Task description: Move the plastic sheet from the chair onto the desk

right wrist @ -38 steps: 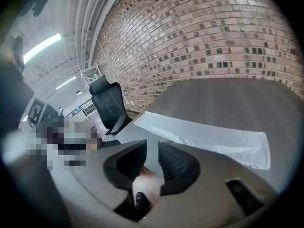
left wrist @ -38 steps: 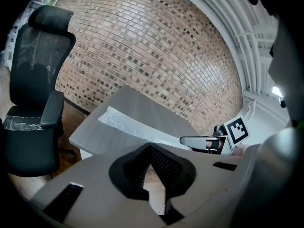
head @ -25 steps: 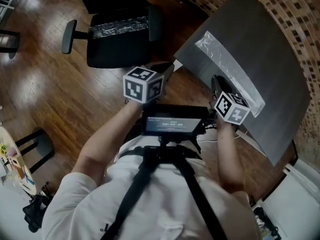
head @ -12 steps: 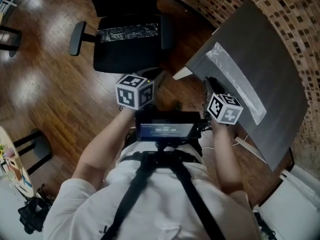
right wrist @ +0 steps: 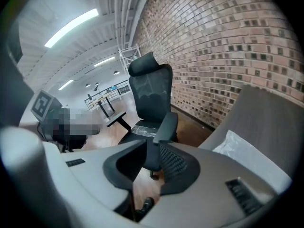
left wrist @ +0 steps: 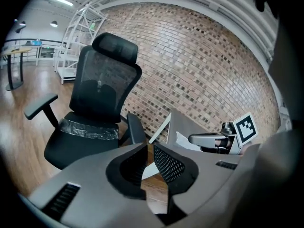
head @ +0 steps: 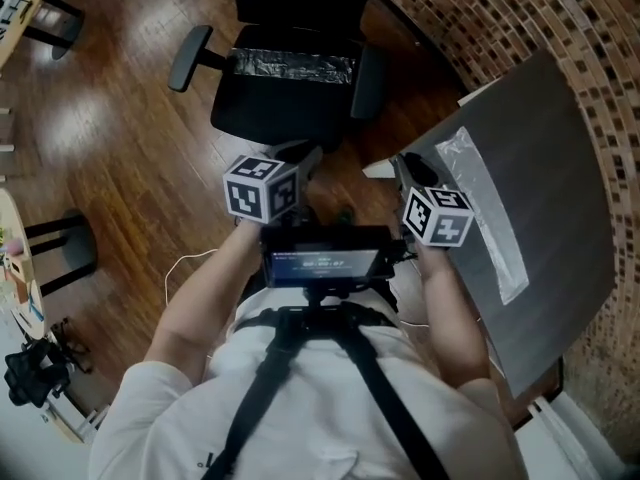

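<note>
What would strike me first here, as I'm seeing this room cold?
A black office chair stands at the top of the head view, a crinkled plastic sheet lying across its seat. To the right, a dark desk by the brick wall carries a second clear sheet.

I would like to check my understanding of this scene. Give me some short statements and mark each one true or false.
1. A plastic sheet lies on the chair seat. True.
2. The desk is bare. False: a clear sheet lies on it.
3. The right gripper grips a sheet. False: its fingers stand slightly apart, with nothing between them.
4. The floor is wood. True.
</note>
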The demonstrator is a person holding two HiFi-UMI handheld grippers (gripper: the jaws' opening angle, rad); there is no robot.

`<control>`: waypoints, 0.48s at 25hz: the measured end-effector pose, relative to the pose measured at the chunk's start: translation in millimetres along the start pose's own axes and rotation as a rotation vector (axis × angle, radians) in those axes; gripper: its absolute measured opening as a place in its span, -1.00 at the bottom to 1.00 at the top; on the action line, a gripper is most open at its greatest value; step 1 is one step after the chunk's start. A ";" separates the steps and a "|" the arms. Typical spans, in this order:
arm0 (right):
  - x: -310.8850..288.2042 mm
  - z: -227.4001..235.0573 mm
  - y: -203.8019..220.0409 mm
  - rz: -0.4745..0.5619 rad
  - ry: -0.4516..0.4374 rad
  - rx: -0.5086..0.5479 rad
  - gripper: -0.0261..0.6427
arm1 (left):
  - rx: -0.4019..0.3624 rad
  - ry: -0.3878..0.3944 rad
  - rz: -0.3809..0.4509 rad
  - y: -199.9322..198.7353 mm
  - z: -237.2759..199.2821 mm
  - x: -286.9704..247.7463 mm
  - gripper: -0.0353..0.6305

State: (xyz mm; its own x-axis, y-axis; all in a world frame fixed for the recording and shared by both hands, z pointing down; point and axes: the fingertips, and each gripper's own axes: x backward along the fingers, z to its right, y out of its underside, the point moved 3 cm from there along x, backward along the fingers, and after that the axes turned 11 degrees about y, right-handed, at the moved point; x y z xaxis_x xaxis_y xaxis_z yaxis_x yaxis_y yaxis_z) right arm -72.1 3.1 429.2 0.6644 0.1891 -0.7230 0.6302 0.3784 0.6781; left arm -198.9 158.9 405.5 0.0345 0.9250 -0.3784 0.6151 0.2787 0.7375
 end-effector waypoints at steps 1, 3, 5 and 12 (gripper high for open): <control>-7.3 -2.6 -3.6 -0.002 -0.017 0.014 -0.68 | 0.003 -0.018 0.004 -1.7 -4.4 1.0 -0.77; -21.9 -6.4 -8.3 -0.009 -0.042 0.035 -0.68 | 0.006 -0.044 0.013 -4.4 -12.9 2.1 -0.77; -34.5 -11.7 -10.0 -0.023 -0.057 0.051 -0.68 | 0.013 -0.065 0.014 -3.6 -23.0 4.4 -0.77; -76.5 -54.1 -28.7 -0.063 -0.093 0.103 -0.68 | 0.053 -0.109 0.036 -11.5 -81.0 7.6 -0.77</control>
State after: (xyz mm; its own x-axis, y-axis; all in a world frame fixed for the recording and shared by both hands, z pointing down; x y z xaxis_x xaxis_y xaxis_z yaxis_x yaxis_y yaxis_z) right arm -162.8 26.8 457.9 0.6536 0.0810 -0.7525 0.7067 0.2906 0.6451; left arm -269.5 183.5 439.4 0.1406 0.8998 -0.4130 0.6529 0.2293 0.7219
